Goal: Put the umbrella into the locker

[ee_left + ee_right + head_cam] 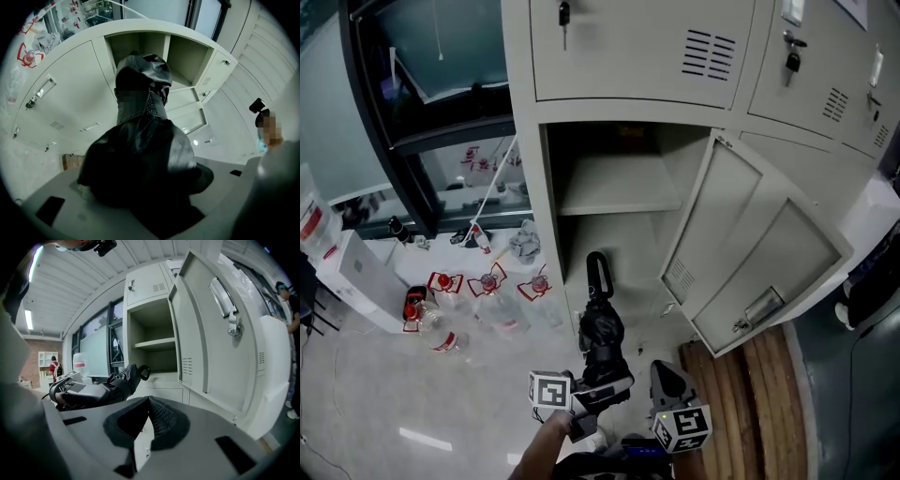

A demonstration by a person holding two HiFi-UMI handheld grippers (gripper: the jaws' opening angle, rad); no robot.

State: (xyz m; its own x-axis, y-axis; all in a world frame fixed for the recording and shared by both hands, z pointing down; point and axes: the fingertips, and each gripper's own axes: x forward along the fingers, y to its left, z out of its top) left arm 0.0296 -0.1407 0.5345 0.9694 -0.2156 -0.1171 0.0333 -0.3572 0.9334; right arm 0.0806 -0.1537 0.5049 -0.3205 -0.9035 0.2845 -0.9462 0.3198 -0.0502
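A black folded umbrella with a loop handle points at the open locker compartment, its handle just in front of the lower shelf space. My left gripper is shut on the umbrella's bunched fabric, which fills the left gripper view. The right gripper view shows the umbrella held level, left of the compartment. My right gripper hangs beside it to the right, shut with nothing between its pads. The locker door stands swung out to the right.
Several plastic water bottles lie on the floor left of the locker, by a white box. Wooden boards lie under the open door. Keys hang in the upper lockers. A person stands at far right.
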